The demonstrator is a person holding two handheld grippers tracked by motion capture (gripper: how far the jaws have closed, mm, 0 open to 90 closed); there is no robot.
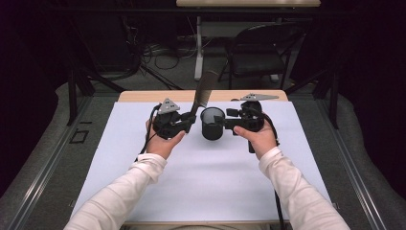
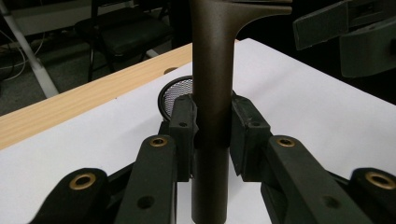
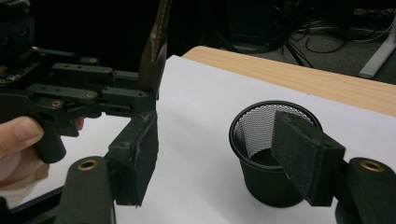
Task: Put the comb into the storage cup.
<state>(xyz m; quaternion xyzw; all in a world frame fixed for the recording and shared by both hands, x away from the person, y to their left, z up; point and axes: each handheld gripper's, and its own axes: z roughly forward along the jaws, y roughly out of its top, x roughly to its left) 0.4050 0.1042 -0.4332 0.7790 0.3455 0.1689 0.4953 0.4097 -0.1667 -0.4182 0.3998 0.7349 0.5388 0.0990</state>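
My left gripper (image 1: 189,120) clamps the brown spatula handle (image 2: 211,84) upright at frame centre. My right gripper (image 3: 224,154) stands open around the mesh cup (image 1: 212,123), not gripping yet. Dropping the spatula in remains.

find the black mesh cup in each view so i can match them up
High view: mesh cup at table centre, between the two grippers.
Left gripper view: its rim peeks out behind the held brown handle.
Right gripper view: right of centre, between the jaws.
Shared landmark: the wooden table edge.
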